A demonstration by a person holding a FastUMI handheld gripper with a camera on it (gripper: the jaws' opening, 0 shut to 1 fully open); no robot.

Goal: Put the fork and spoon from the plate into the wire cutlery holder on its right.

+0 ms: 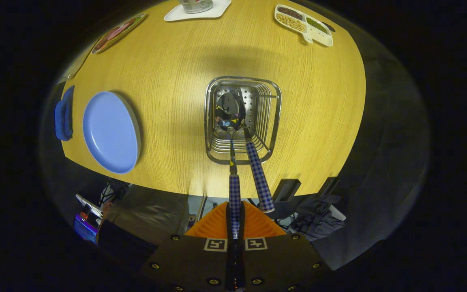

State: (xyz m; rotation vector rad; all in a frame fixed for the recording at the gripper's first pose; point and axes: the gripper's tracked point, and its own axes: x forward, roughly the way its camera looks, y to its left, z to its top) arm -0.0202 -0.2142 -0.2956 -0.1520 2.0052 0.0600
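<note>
I look straight down on the wire cutlery holder [276,117], which stands on the wooden table [168,81]. My gripper [234,221] is shut on the blue-checked handle of the spoon [230,113]. The spoon hangs bowl-down, with its bowl inside the holder's rim on the left side. The fork [258,172] stands in the holder just right of the spoon; its checked handle leans out toward me and its tines are hidden. The blue plate [110,132] lies bare to the left of the holder.
A blue cloth [63,115] lies beyond the plate's far left side. Across the table are a white divided dish of beans [304,24], a white mat with a glass [197,10] and a patterned plate [118,32]. The table's near edge runs just below the holder.
</note>
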